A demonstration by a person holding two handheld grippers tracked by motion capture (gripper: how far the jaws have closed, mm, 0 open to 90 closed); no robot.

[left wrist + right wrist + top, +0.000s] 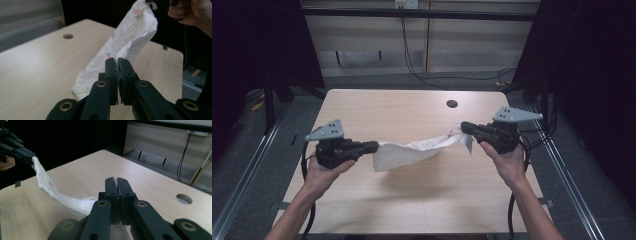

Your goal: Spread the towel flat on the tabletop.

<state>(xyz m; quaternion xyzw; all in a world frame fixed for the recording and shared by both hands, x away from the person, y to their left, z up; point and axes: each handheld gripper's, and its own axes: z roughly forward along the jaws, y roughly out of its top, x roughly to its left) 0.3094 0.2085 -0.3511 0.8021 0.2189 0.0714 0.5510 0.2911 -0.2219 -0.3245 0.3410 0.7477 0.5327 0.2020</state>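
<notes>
Both sets of fingers are clamped on opposite ends of the white cloth (422, 150), left gripper (371, 146) and right gripper (465, 127) holding it slung between them above the desk (412, 200), apparently to spread it.

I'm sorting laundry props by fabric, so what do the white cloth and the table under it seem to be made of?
The cloth looks like thin woven cotton, perhaps gauze: matte white, a fine grid texture, small printed flowers, and it sags softly between the two grippers. The table looks like light wood-grain laminate or veneer: smooth, faintly glossy, with straight pale grain. Which one can't be told.

No text, label or number can be read anywhere.
</notes>
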